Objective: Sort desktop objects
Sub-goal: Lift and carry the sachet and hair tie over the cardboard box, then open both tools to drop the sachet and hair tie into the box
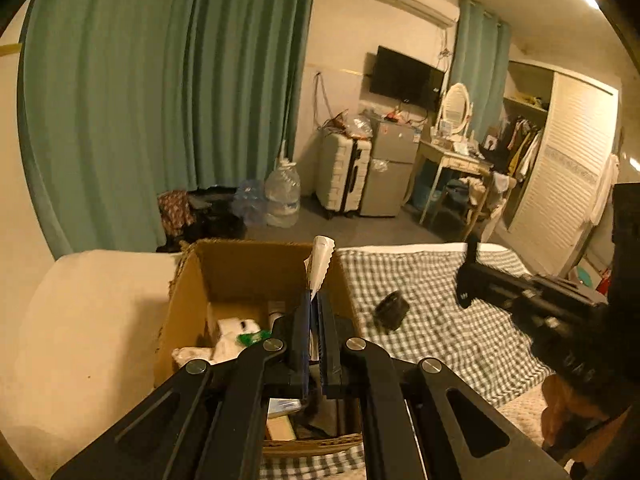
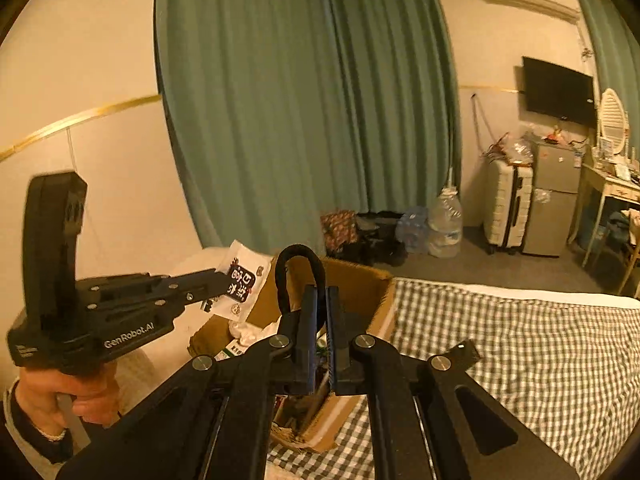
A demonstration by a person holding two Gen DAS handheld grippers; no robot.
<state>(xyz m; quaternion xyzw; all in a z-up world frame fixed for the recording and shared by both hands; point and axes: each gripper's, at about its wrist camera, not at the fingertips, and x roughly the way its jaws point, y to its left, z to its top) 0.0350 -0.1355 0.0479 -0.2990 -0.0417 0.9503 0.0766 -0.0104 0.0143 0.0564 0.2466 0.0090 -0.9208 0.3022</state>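
Hovering over the box (image 1: 240,272) at the bed's (image 1: 440,320) left edge, left gripper (image 1: 316,300) pinches a white packet (image 1: 320,264), right gripper (image 2: 320,292) pinches a black loop (image 2: 298,256); both presumably poised for dropping in. A dark object (image 1: 392,310) remains on the bed.

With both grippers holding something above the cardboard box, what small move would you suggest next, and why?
Probably open the left gripper and let the white packet drop. It is pinched upright directly over the open cardboard box, which already holds other items. The right gripper holds a black loop over the same box and could release afterwards.
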